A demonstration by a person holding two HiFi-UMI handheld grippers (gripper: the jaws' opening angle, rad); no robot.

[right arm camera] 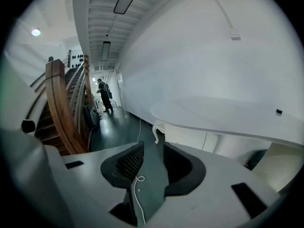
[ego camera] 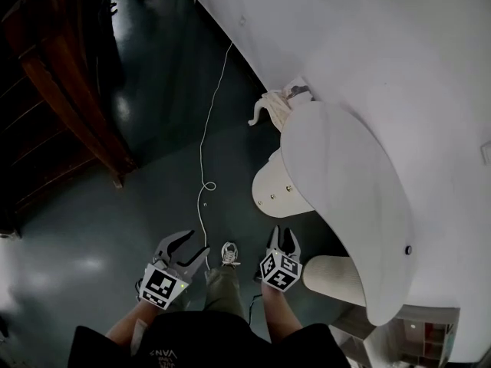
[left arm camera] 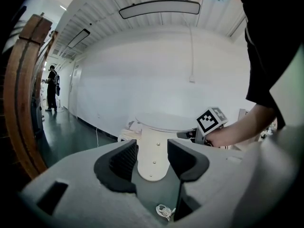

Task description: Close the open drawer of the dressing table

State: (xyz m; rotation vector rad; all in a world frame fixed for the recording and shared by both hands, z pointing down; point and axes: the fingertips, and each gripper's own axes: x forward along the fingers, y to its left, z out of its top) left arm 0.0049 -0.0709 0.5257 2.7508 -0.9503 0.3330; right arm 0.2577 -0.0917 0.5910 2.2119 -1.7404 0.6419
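The white dressing table point(ego camera: 345, 167) with its curved top fills the right of the head view. A cream rounded part with brass studs point(ego camera: 280, 186) sticks out from under the top; I cannot tell whether it is the drawer. My left gripper point(ego camera: 188, 244) hovers over the dark floor with its jaws wide open and empty. In the left gripper view the left gripper point(left arm camera: 152, 151) frames the studded part point(left arm camera: 153, 158). My right gripper point(ego camera: 284, 240) hangs beside the table, jaws apart by a narrow gap with nothing between. The right gripper point(right arm camera: 153, 153) looks along the floor, with the table top point(right arm camera: 228, 113) to its right.
A white cable point(ego camera: 205, 144) runs across the floor between the grippers. A wooden staircase point(ego camera: 69, 90) stands at the left. A cream ribbed piece point(ego camera: 334, 278) sits under the table near my right gripper. My shoe point(ego camera: 229, 253) shows below. People point(right arm camera: 103, 95) stand down the corridor.
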